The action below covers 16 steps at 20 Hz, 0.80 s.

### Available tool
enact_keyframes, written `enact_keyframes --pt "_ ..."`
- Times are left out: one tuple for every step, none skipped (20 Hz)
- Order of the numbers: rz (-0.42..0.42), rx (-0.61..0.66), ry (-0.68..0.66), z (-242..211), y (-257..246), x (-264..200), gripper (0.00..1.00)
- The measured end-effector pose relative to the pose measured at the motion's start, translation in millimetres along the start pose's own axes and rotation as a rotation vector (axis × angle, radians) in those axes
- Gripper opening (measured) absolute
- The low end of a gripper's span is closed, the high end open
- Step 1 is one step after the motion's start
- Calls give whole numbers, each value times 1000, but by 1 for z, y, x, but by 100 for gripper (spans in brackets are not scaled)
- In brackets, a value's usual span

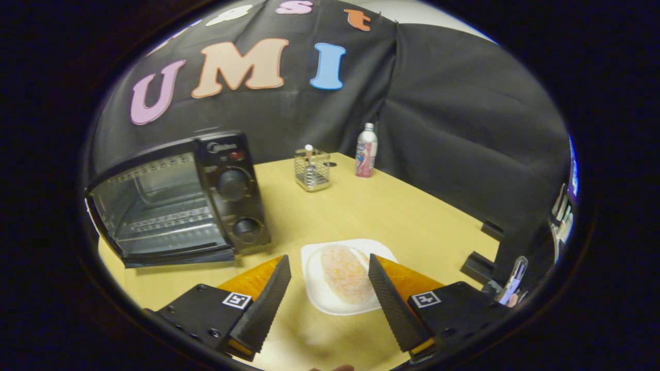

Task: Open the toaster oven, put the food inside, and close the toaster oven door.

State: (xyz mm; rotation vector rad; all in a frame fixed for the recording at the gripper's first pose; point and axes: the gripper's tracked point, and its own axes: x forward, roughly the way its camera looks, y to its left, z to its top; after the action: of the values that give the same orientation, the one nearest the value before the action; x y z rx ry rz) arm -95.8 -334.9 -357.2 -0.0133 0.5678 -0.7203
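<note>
Ribbed fingers of the gripper [329, 264] stand wide apart and empty astride the bread [344, 273] on its white plate [315, 257], so lower squarely and close gently before carrying it left to the open toaster oven [175, 201].

We see a black toaster oven [180, 201] with dark knobs on a pale yellow wooden bench [371, 206]. The food [346, 273] is pale orange-pink, speckled — on a white plate [314, 257]. Farther off, a silvery wire-mesh holder [312, 170] and a pink-and-white bottle [366, 150] with a white cap.
</note>
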Motion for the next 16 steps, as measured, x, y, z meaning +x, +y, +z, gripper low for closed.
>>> enact_keyframes --pt "-14 -4 14 -4 -8 6 96" --pt "-23 -8 25 -8 -13 12 96" --pt "-28 -9 38 -11 -17 17 97" --pt "-31 -9 48 -14 -21 23 97" --pt "-16 -3 60 -17 -20 27 97" --pt "1 14 61 -17 -17 31 97" --pt "9 25 66 -17 -17 34 97" --pt "19 41 73 -20 -17 35 97" --pt "28 65 75 -21 -17 36 97" --pt "38 89 80 -23 -16 36 97" --pt "53 114 90 -26 -13 38 97" --pt "54 124 102 -30 -13 41 97" --pt "43 113 125 -38 -15 43 96" --pt "29 94 149 -48 -16 45 97" --pt "21 76 169 -55 -16 46 97" --pt "37 81 171 -57 -12 43 97"
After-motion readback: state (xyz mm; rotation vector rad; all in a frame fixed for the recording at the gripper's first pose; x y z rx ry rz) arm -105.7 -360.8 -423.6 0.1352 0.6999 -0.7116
